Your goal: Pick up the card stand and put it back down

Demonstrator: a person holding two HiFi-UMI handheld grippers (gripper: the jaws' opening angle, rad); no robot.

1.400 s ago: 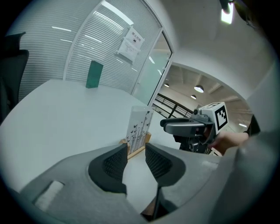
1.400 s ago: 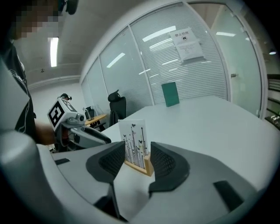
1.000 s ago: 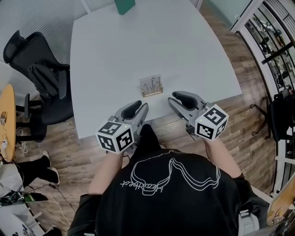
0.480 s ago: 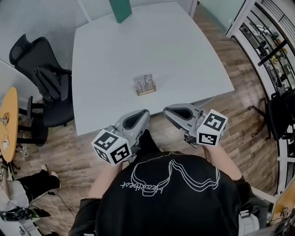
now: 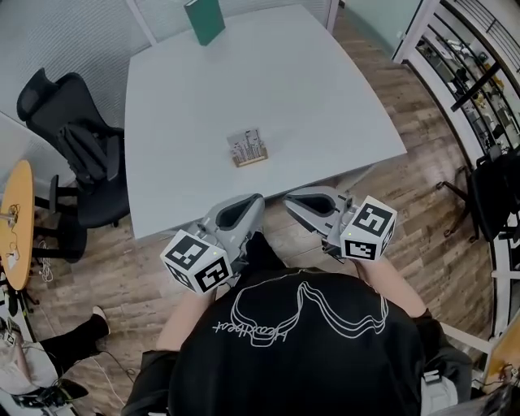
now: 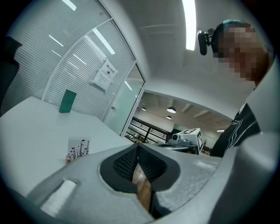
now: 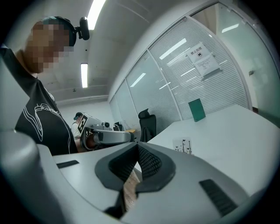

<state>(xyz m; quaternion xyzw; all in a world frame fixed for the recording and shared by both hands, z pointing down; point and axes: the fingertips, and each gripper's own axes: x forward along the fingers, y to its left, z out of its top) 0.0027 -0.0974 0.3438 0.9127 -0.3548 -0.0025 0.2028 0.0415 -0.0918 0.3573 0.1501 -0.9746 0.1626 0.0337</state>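
Note:
The card stand (image 5: 247,147), a small wooden base with a white printed card upright in it, sits on the white table (image 5: 325,106), a little in from the near edge. It also shows small in the left gripper view (image 6: 78,148) and the right gripper view (image 7: 182,146). My left gripper (image 5: 253,199) hangs off the table's near edge, jaws shut with nothing between them. My right gripper (image 5: 288,198) is beside it, also shut and empty. Both grippers are held close to my chest, well short of the stand.
A green book (image 5: 204,19) stands upright at the table's far edge. A black office chair (image 5: 77,138) is at the left of the table. Shelving (image 5: 471,73) lines the right side. Wooden floor lies beneath my grippers.
Both grippers have drawn back from over the table's near edge toward my body, and their jaws have closed. The card stand stays where it was.

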